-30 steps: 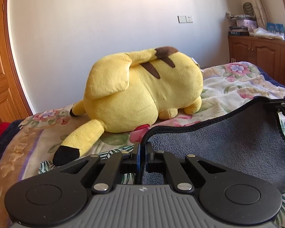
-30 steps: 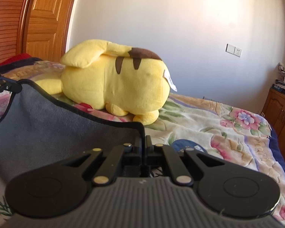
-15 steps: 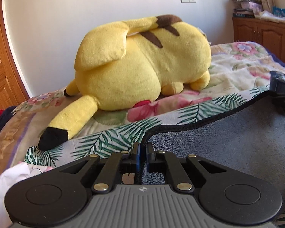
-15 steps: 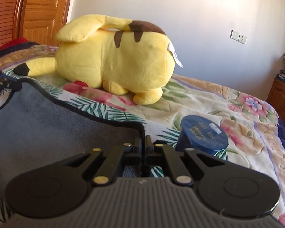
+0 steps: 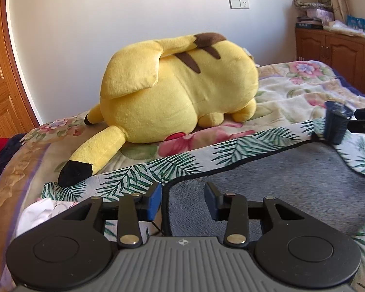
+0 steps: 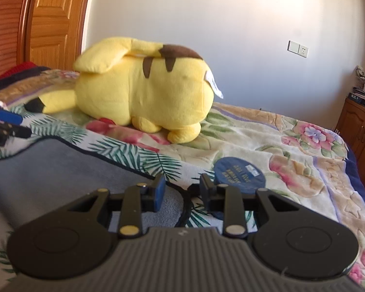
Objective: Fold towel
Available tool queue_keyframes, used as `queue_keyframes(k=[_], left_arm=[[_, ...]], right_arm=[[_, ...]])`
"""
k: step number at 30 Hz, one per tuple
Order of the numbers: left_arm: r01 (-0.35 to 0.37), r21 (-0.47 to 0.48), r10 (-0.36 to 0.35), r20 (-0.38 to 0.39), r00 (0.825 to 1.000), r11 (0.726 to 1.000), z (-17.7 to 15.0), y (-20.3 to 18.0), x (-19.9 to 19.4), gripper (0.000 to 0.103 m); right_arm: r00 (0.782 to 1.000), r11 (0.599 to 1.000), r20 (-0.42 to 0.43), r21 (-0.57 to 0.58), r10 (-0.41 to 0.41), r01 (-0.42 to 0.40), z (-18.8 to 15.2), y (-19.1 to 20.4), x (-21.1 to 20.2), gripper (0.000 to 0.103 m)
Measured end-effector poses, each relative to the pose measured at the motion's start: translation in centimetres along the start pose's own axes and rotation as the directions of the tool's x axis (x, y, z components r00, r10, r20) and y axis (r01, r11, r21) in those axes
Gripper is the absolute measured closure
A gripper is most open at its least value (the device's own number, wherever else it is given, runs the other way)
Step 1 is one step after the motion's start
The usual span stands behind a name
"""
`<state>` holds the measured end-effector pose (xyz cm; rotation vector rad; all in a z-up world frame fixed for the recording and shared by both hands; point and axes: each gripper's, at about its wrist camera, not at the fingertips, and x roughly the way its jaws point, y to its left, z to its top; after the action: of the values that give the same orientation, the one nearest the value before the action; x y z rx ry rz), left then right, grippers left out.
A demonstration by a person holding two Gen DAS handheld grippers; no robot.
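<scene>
Bedroom setting: white plaster wall [image 5: 109, 24] behind, orange wooden door [image 6: 53, 19] to one side, brown wooden cabinet [image 5: 340, 53] to the other, and a bed covered by a floral blanket [image 6: 292, 150] with a palm-leaf printed cloth [image 5: 182, 163] laid over it. Item one, the grey plush towel with dark bound edge [image 5: 279, 185]: lies flat on the palm-leaf cloth, spread between the two tools. Item two, the left gripper [image 5: 182, 198]: black linkage, blue pads, fingers spread apart and holding nothing; the near left corner of the towel lies in the gap between them, its dark edge just inside the left finger, without visible contact. Item three, the right gripper [image 6: 182, 189]: same build, fingers likewise parted and empty; the towel's opposite corner lies in the gap, its edge curling between the fingers, and the grey pile passes under the left one. Each tool shows in the other's view at the far end of the towel. Item four, a large yellow plush toy with brown back stripes and black-tipped ears [image 5: 177, 90]: lies on its side on the blanket, well beyond the fingertips of both tools, apart from the towel. Item five, a round dark blue lid with printed lettering [image 6: 238, 172]: rests on the blanket just ahead of the right gripper's right finger, beside the towel corner.
</scene>
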<state>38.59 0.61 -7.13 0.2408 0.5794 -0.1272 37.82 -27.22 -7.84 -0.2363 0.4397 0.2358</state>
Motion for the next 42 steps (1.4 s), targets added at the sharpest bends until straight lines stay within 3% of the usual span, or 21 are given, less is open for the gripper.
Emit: queue_keyframes(k=[13, 36, 42], left_arm=[[0.03, 0.005, -0.031, 0.035, 0.999, 1.0, 0.9, -1.1, -9.4, 0.084], [0.047, -0.027, -0.045, 0.056, 0.997, 0.999, -0.9, -1.4, -19.8, 0.083], [0.053, -0.029, -0.051, 0.067, 0.996, 0.998, -1.3, -1.9, -22.4, 0.079]], right_arm=[[1.0, 1.0, 0.024, -0.004, 0.014, -0.014, 2.5, 0.9, -8.5, 0.071], [0.997, 0.997, 0.065, 0.063, 0.04, -0.044, 3.0, 2.7, -17.6, 0.071], [0.997, 0.997, 0.067, 0.073, 0.032, -0.037, 2.8, 3.1, -19.7, 0.069]])
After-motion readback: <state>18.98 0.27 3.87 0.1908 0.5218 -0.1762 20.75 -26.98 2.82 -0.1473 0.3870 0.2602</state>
